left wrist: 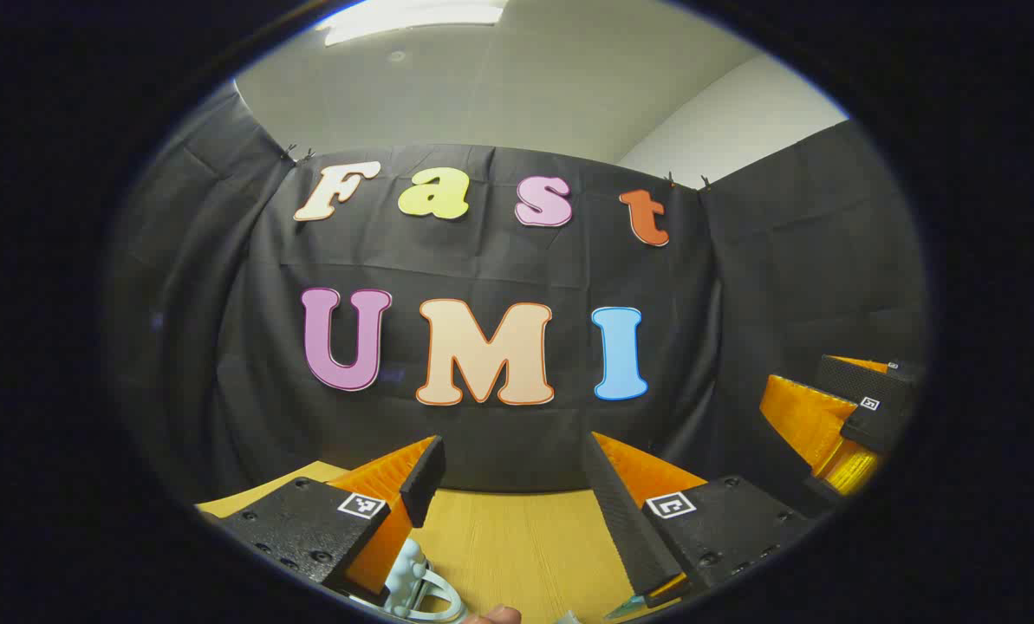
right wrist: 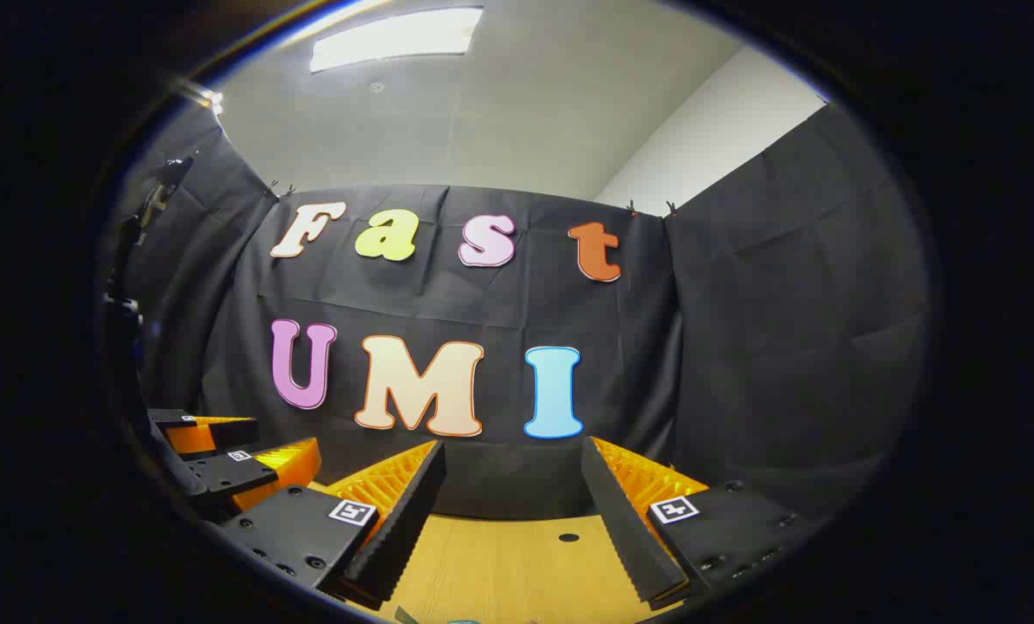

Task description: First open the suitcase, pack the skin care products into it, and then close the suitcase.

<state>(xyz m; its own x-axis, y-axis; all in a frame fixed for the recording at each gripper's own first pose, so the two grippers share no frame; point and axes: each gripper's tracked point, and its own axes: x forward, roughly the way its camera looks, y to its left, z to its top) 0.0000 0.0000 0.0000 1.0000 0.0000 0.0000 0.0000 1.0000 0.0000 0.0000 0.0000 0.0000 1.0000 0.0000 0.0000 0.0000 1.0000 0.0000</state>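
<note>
Both grippers just hung over the table, fingers spread, gripping nothing.

Left gripper (left wrist: 512, 477) and right gripper (right wrist: 508, 485) faced the cloth wall above the wooden table (left wrist: 517, 537); a pale skin care item (left wrist: 412, 576) sat just below the left gripper's left finger.

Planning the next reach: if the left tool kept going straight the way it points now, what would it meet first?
Probably the black cloth booth wall. The left tool is open and empty, pointing level over the far end of the light wooden table; nothing shows between its fingers and the cloth, though depth is hard to judge.
</note>
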